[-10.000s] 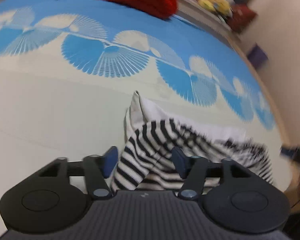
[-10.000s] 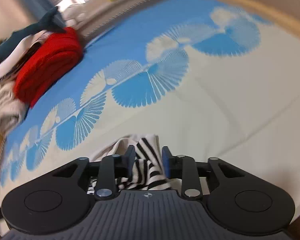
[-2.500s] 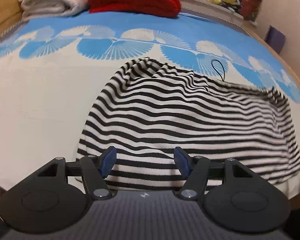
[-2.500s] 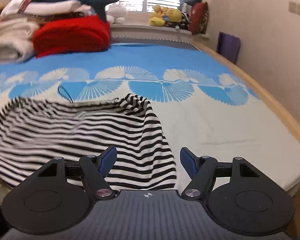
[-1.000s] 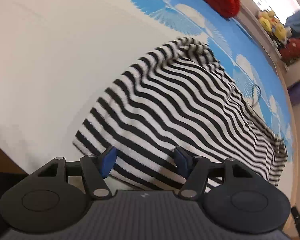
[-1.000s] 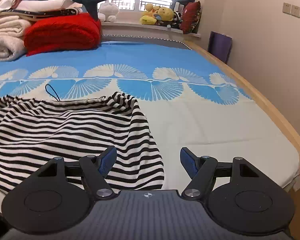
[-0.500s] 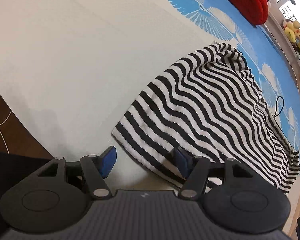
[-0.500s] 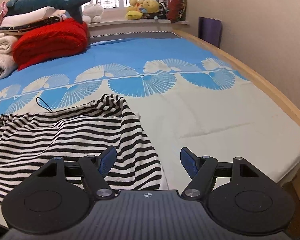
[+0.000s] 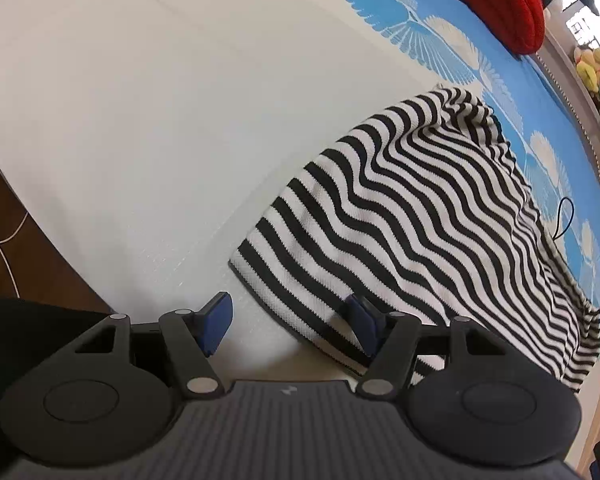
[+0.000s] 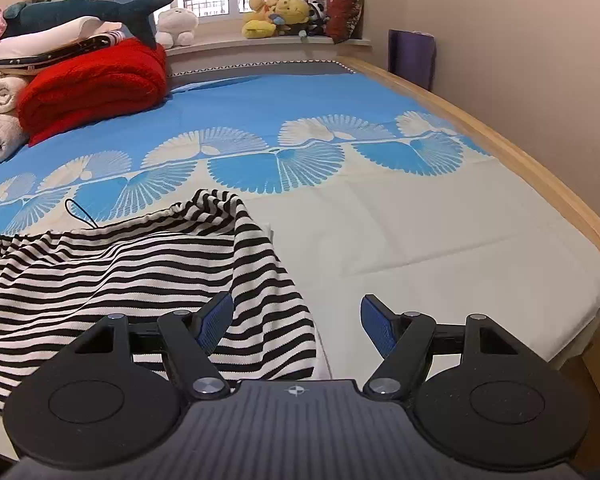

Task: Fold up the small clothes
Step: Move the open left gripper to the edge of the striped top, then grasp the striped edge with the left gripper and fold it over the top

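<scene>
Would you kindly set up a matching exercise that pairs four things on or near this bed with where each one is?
Things:
1. striped garment
2. red blanket
3. shark plush
4. yellow plush toys

Places:
A. on the windowsill
B. on top of the folded pile at the far left
C. spread flat at the near edge of the bed
D. folded on the blue part of the bedspread

Pairs: 1-C, 2-D, 3-B, 4-A
</scene>
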Motion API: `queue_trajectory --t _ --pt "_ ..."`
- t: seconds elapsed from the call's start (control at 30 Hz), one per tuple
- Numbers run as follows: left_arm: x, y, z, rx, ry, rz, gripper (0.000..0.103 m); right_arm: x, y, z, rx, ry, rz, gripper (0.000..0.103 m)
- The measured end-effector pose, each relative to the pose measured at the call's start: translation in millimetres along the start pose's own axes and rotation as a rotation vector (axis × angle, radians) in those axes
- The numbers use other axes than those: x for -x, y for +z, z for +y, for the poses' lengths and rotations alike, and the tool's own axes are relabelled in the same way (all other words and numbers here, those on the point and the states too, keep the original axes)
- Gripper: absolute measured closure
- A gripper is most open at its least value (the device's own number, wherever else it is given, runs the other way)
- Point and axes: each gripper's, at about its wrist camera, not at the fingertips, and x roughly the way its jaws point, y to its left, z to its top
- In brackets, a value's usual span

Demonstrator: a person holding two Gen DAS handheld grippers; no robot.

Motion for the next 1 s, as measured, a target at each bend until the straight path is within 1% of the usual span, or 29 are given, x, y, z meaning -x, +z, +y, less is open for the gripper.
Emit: queue_trajectory --t 0.03,0.07,0.1,0.2,0.27,0.4,0.5,0.57,0.63,0.7,0.73,0.8,0.83,0.9,0.93,1.0 --pt "0.0 0.0 -0.8 -0.001 -0.003 -0.009 0.039 -0.5 0.4 -0.4 -0.003 -0.001 0.0 0.031" --pt "-0.8 0.0 -2.2 -0.009 -0.011 -0.017 0.053 -0.8 0.9 -0.8 -0.007 -0.001 0.0 0.031" --pt "-2.5 0.3 -3.8 -0.02 -0.023 -0.018 0.064 -1.1 1.5 -1.3 -0.012 -0.001 -0.001 0.031" --pt "-3.9 -0.4 -9.8 -0.06 -0.016 -0.045 0.09 -1.0 3.0 -3.7 -0.026 0.002 -0.006 0.031" --pt "-1.0 -0.6 -12.3 -0.072 -0.003 -0.071 0.098 -0.9 4.7 -5.8 -0.035 -0.001 -0.011 0.031" --pt "8.0 0.9 -10.1 -0.066 0.012 -0.122 0.1 -0.4 10.4 -16.5 -0.085 -0.018 -0.025 0.031" --pt "25.9 2.0 -21.3 -0.121 0.006 -0.187 0.1 3.3 19.1 -29.8 -0.135 -0.067 -0.07 0.031" --pt "42.2 1.7 -36.9 -0.183 0.009 -0.235 0.101 7.3 27.3 -43.9 -0.176 -0.125 -0.11 0.031" --pt "60.9 -1.3 -60.9 -0.258 0.013 -0.296 0.101 10.8 33.5 -59.3 -0.211 -0.19 -0.137 0.031" --pt "83.5 -12.4 -98.2 -0.361 0.004 -0.373 0.101 15.3 37.7 -74.5 -0.255 -0.231 -0.153 0.031" --pt "94.6 -21.4 -121.6 -0.42 -0.011 -0.413 0.101 18.4 39.1 -82.8 -0.281 -0.232 -0.162 0.031" --pt "113.3 -44.5 -168.5 -0.529 -0.071 -0.482 0.101 23.7 38.4 -95.6 -0.305 -0.226 -0.184 0.031" --pt "123.7 -62.4 -196.8 -0.598 -0.12 -0.518 0.101 26.6 37.6 -101.5 -0.308 -0.227 -0.197 0.031" --pt "135.0 -101.7 -240.4 -0.717 -0.206 -0.551 0.101 30.5 35.9 -110.8 -0.315 -0.222 -0.215 0.031" --pt "136.4 -127.4 -264.5 -0.786 -0.262 -0.542 0.102 31.5 35.4 -116.1 -0.321 -0.219 -0.221 0.03" --pt "127.8 -176.0 -296.6 -0.896 -0.36 -0.481 0.102 32.8 33.4 -129.4 -0.34 -0.218 -0.23 0.03"
